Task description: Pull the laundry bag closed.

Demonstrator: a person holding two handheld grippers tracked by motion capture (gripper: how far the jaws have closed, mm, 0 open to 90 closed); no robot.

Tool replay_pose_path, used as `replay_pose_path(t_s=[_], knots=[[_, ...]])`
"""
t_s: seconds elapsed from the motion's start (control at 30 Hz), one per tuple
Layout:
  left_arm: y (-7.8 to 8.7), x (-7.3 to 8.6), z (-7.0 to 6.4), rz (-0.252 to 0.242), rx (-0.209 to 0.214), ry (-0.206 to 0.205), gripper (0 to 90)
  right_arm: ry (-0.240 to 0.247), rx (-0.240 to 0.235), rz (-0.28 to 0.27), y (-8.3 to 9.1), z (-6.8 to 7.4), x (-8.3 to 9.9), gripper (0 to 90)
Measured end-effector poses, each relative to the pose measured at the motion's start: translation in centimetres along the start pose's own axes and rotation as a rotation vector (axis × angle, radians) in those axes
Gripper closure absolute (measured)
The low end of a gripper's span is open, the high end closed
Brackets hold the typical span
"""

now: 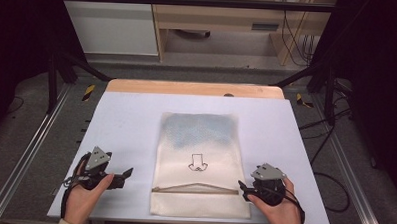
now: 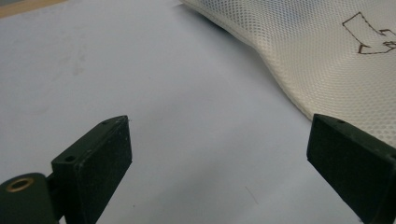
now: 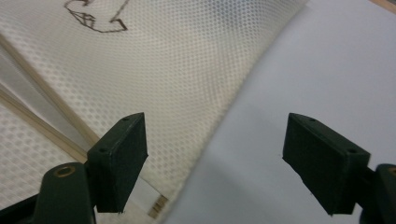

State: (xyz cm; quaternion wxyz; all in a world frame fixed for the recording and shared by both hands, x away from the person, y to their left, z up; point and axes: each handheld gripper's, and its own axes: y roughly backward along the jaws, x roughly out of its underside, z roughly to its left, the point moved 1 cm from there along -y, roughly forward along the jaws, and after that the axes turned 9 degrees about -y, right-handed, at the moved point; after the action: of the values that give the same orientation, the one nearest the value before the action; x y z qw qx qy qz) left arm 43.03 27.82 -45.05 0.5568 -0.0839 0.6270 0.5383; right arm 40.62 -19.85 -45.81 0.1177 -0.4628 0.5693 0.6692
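A cream mesh bag lies flat in the middle of the table, with a small arrow drawing on it and a tan zipper strip across its near part. Something bluish shows through its far half. My left gripper rests open on the table just left of the bag; in the left gripper view its jaws stand wide apart over bare table, the bag's edge by the right jaw. My right gripper is open at the bag's right edge; its jaws straddle that edge of the bag.
A pale sheet covers the table, with a wooden strip along the far side. Metal rails run along both sides, and cables lie on the floor to the right. A cabinet stands beyond.
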Motion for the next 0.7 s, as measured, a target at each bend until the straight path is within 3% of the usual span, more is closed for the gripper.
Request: replay_pose_path(t_s=[0.13, 0.2, 0.23, 0.27, 0.37, 0.43, 0.47, 0.53, 0.7], knots=[[-0.1, 0.1, 0.3, 0.013, 0.000, 0.003, 6.5, 0.032, -0.049, 0.015, -0.4, 1.2, -0.8, 25.3], [-0.1, 0.3, 0.4, 0.026, -0.005, 0.005, 6.5, 0.077, -0.090, 0.035, -0.8, 2.8, -2.0, 28.6], [-0.1, 0.3, 0.4, 0.030, -0.009, 0.004, 6.5, 0.077, -0.090, 0.035, -0.8, 2.8, -2.0, 28.6], [-0.1, 0.4, 0.6, 0.032, -0.007, 0.011, 6.6, 0.113, -0.120, 0.044, -1.2, 4.0, -2.9, 28.7], [-0.1, 0.4, 0.7, 0.035, -0.012, 0.014, 6.7, 0.143, -0.144, 0.056, -1.5, 5.1, -3.7, 29.1], [-0.2, 0.5, 0.7, 0.041, -0.013, 0.020, 6.8, 0.185, -0.173, 0.069, -2.1, 6.7, -4.9, 32.0], [-0.2, 0.5, 0.7, 0.044, -0.015, 0.021, 6.8, 0.185, -0.173, 0.069, -2.1, 6.7, -4.9, 32.0], [-0.3, 0.6, 0.8, 0.049, -0.013, 0.022, 6.8, 0.209, -0.219, 0.076, -2.6, 8.2, -5.9, 33.9], [-0.3, 0.7, 1.0, 0.058, -0.011, 0.029, 7.2, 0.251, -0.251, 0.096, -3.5, 9.6, -6.9, 37.0]])
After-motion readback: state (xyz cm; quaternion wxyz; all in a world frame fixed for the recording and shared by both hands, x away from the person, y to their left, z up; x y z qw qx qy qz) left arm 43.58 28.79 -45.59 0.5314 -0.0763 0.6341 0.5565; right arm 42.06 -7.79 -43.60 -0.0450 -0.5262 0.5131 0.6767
